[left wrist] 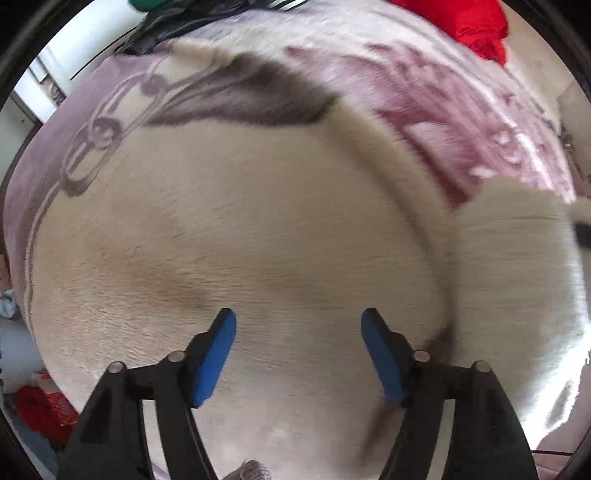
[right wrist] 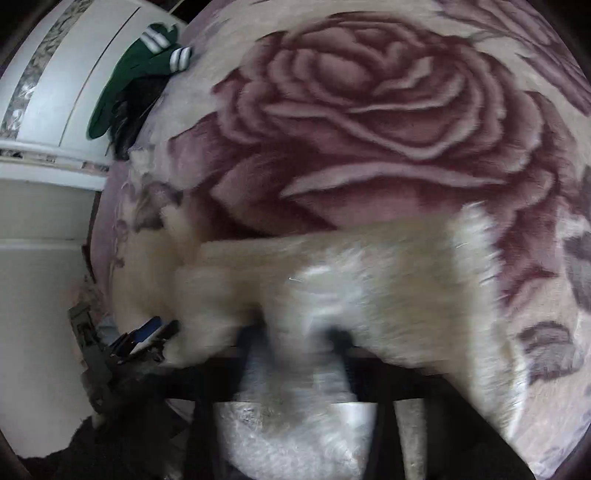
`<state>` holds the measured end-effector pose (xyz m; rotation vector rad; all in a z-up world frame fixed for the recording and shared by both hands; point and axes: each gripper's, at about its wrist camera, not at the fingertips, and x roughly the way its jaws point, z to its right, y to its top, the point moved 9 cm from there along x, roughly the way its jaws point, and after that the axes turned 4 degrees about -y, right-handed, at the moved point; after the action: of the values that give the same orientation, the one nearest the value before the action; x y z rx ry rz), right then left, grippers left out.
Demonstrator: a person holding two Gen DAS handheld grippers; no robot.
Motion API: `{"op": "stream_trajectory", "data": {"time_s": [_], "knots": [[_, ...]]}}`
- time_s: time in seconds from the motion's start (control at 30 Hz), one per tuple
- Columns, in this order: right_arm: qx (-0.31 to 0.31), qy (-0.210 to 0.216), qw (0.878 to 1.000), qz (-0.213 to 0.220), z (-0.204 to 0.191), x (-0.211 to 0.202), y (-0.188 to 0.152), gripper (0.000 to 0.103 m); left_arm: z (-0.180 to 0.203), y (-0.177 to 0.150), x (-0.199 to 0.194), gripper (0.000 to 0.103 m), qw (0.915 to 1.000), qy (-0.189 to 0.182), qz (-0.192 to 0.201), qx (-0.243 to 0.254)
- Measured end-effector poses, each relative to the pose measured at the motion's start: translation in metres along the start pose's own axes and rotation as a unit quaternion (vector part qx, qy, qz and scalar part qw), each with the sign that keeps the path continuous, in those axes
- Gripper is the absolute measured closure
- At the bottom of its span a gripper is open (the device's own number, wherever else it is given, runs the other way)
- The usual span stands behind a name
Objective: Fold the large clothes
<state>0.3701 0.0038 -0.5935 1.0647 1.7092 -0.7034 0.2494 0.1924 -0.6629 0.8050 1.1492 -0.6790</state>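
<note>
A large cream fluffy garment lies spread on a rose-patterned blanket. My left gripper is open, its blue-padded fingers hovering just above the garment's middle, holding nothing. In the right wrist view the same cream garment is blurred with motion; a fold of it is bunched over my right gripper, whose fingers are mostly hidden by the fabric, apparently pinching it. The left gripper also shows at the lower left of the right wrist view, at the garment's edge.
A red cloth lies at the bed's far right. A green garment with white stripes and dark clothing lie at the bed's far corner by a white wardrobe. Red items lie on the floor at left.
</note>
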Motion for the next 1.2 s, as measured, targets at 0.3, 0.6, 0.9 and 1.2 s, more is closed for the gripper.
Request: {"op": "stream_trajectory", "data": {"time_s": [0.3, 0.6, 0.9, 1.2], "knots": [[0.098, 0.006, 0.992, 0.085, 0.057, -0.072, 0.023, 0.087, 0.094, 0.010, -0.021, 0.033, 0.9920, -0.126, 0.006, 0.001], [0.150, 0.103, 0.983, -0.024, 0.101, -0.021, -0.010, 0.031, 0.107, 0.010, 0.021, 0.034, 0.9974, -0.058, -0.001, 0.044], [0.143, 0.121, 0.982, 0.003, 0.080, -0.028, -0.062, 0.091, 0.121, 0.017, 0.016, 0.033, 0.9958, -0.007, 0.020, 0.090], [0.156, 0.067, 0.985, -0.023, 0.109, 0.015, -0.074, 0.084, 0.113, 0.031, 0.014, 0.033, 0.9970, -0.012, 0.007, 0.077]]}}
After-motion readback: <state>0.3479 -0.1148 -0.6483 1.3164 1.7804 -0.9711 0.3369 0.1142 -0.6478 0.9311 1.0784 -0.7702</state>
